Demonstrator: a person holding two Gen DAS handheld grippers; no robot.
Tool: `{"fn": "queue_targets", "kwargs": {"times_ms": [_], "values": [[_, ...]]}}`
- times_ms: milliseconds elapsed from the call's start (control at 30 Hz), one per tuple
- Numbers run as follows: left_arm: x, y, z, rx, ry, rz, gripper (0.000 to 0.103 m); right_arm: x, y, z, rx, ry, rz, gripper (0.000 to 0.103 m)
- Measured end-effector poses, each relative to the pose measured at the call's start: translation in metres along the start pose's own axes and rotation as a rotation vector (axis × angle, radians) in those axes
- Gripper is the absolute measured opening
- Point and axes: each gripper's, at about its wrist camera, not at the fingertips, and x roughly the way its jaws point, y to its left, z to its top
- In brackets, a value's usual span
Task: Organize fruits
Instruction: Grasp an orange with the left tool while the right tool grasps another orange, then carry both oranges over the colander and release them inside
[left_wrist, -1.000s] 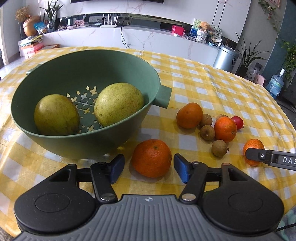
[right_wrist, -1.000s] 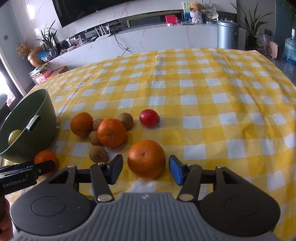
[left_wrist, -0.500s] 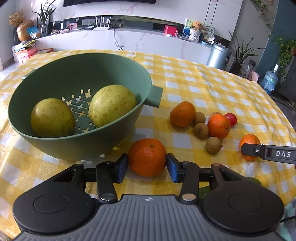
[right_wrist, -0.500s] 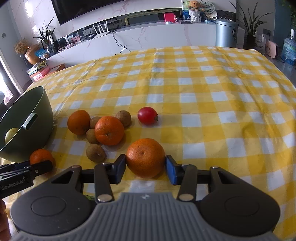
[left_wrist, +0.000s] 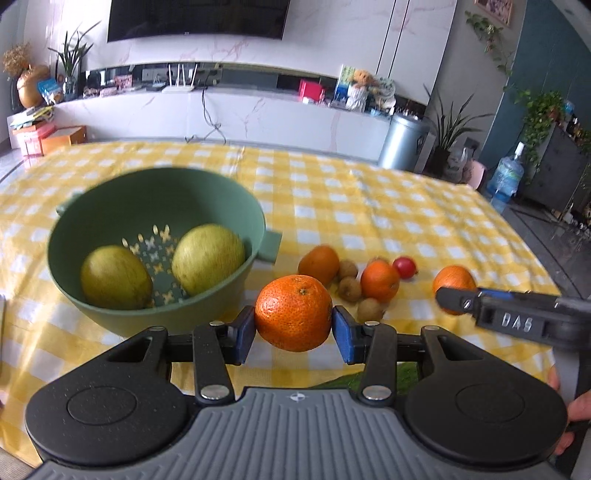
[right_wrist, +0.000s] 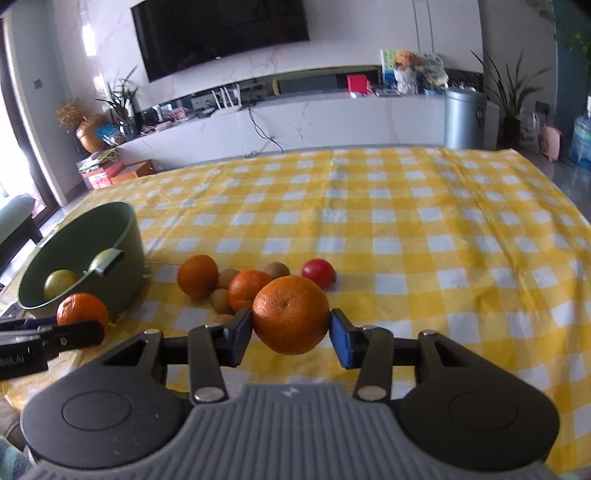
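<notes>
My left gripper (left_wrist: 293, 330) is shut on a large orange (left_wrist: 293, 310), held just above the yellow checked cloth, to the right of the green colander bowl (left_wrist: 207, 192). Two yellow-green fruits (left_wrist: 208, 256) lie in the bowl. My right gripper (right_wrist: 291, 332) is shut on a second orange (right_wrist: 290, 310), also raised off the cloth. In the right wrist view the left gripper's fingers (right_wrist: 74, 332) show at the left with their orange (right_wrist: 82, 308), close to the bowl (right_wrist: 122, 236).
On the cloth between the grippers lie two more oranges (left_wrist: 319, 264) (left_wrist: 379, 280), a red tomato (left_wrist: 405, 266) and several small brown fruits (left_wrist: 350, 288). The table's near edge runs just under both grippers. A person's fingers (left_wrist: 576, 406) show at the right edge.
Both grippers closed on the oranges that lay between their fingers, then rose and lifted them off the cloth. The bowl and the other fruits now sit farther off in both views.
</notes>
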Motion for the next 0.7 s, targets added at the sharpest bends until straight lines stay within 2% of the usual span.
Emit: {"fn": "queue_targets", "kwargs": {"times_ms": [167,400,700], "values": [[-0.012,0.004,0.014,-0.016,-0.017,0.009,0.05,-0.009,0.019,0.005,-0.044,-0.018,0.073,0.043],[-0.019,0.021,0.028,-0.037,-0.037,0.07,0.05,-0.012,0.061,0.022,-0.152,-0.051,0.168,0.043],[-0.006,0.057,0.049,-0.057,0.0,0.131,0.05,0.01,0.115,0.046,-0.325,-0.041,0.256,0.043]]}}
